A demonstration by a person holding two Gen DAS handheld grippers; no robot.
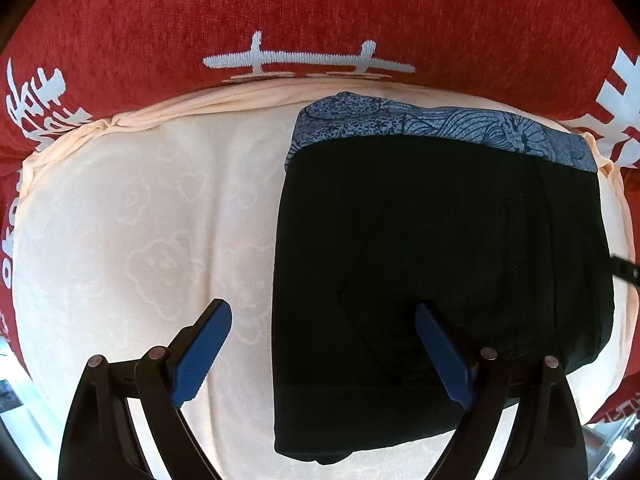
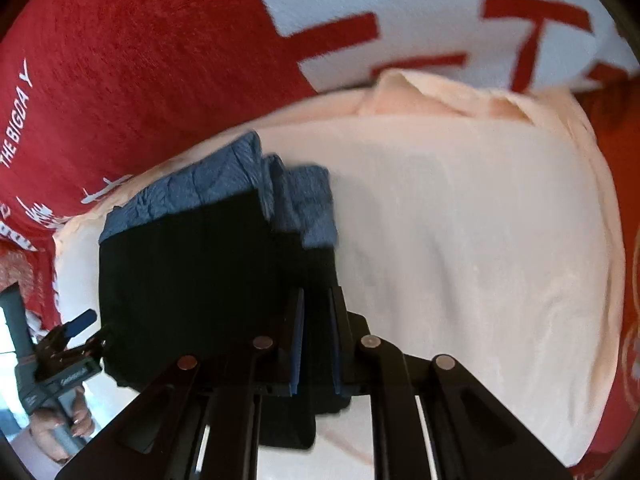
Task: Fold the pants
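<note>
Black pants (image 1: 440, 260) with a blue patterned waistband (image 1: 440, 124) lie folded on a cream cloth (image 1: 140, 220). My left gripper (image 1: 324, 320) is open just above the pants' left edge, with one blue pad over the cloth and one over the pants. In the right wrist view the pants (image 2: 192, 280) sit at left with the waistband (image 2: 224, 188) bunched. My right gripper (image 2: 316, 304) is shut on the pants' right edge, with black fabric pinched between its pads. The left gripper (image 2: 80, 324) shows at far left in that view.
The cream cloth (image 2: 460, 260) covers a raised surface, with a wrinkled fold (image 2: 440, 92) at its far edge. A red blanket with white lettering (image 1: 320, 12) surrounds it on all sides and also shows in the right wrist view (image 2: 140, 60).
</note>
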